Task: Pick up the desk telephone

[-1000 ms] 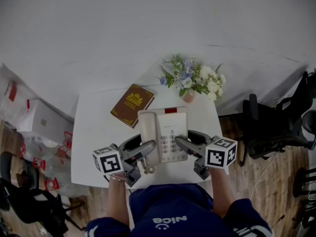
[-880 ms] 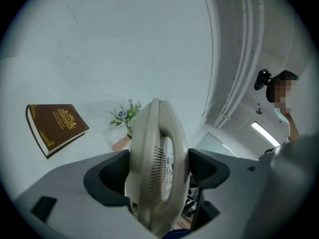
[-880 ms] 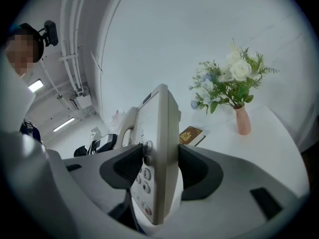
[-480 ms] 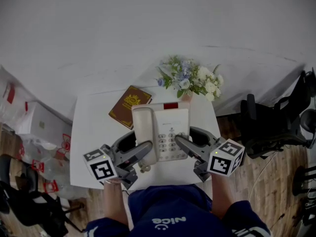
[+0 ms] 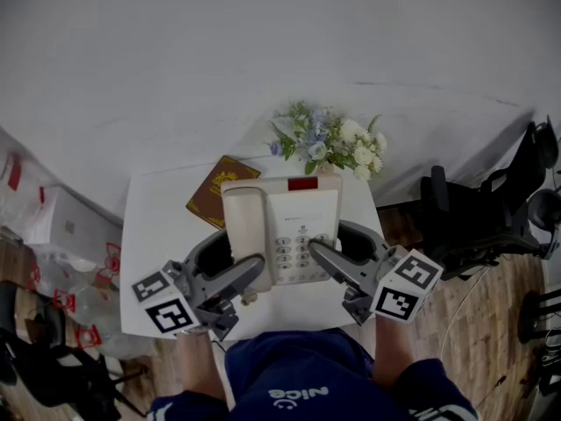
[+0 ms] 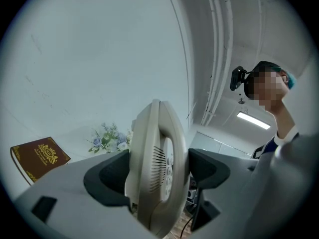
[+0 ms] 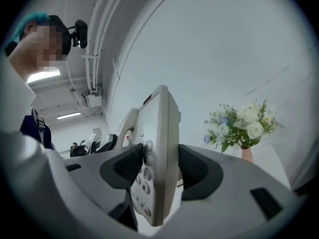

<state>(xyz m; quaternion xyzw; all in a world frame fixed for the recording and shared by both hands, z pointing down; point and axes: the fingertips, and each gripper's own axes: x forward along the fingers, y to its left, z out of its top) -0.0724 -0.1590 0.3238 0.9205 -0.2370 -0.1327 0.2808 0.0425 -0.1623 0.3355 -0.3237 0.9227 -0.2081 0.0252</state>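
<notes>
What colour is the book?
The book is dark red with a gold crest and border. It shows best in the left gripper view.

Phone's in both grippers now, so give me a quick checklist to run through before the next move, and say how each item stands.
1. Left gripper clamped on the telephone's handset side: ok.
2. Right gripper clamped on the keypad side: ok.
3. Handset seated on its cradle: ok.
4. Book apart from the telephone: ok, going by the left gripper view.
5. Cord free of the table: cannot tell.
</notes>
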